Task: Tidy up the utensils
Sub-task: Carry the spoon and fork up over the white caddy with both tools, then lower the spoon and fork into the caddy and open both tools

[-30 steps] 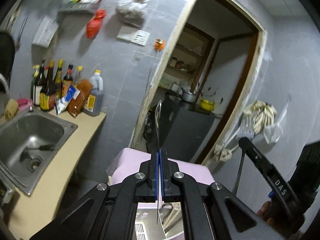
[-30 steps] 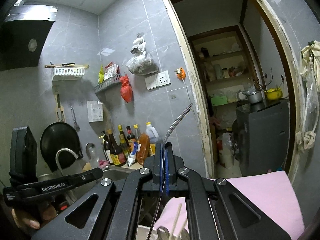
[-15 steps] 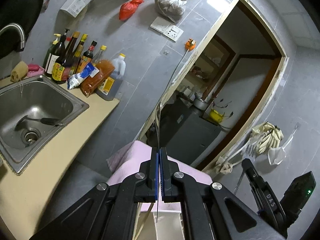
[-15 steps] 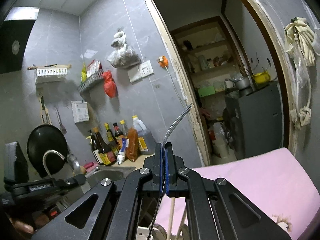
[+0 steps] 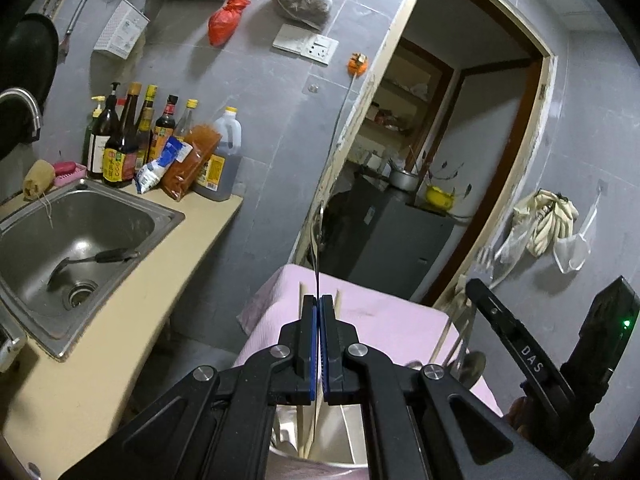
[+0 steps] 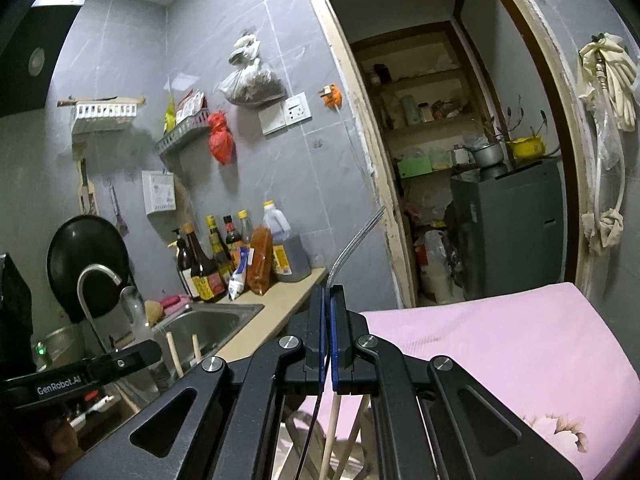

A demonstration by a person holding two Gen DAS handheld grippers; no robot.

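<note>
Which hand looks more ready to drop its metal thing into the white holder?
Probably the left. The left gripper is shut on a thin metal utensil directly above the white holder with chopsticks. The right gripper, shut on a fork, shows less of the holder below.

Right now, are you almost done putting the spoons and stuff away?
Partly. Wooden chopsticks already stand in the white holder. In hand: the left tongs pinch a thin metal utensil, the right tongs a bent metal one, both over the holder. Left: dropping them in. A spatula lies in the sink.
</note>
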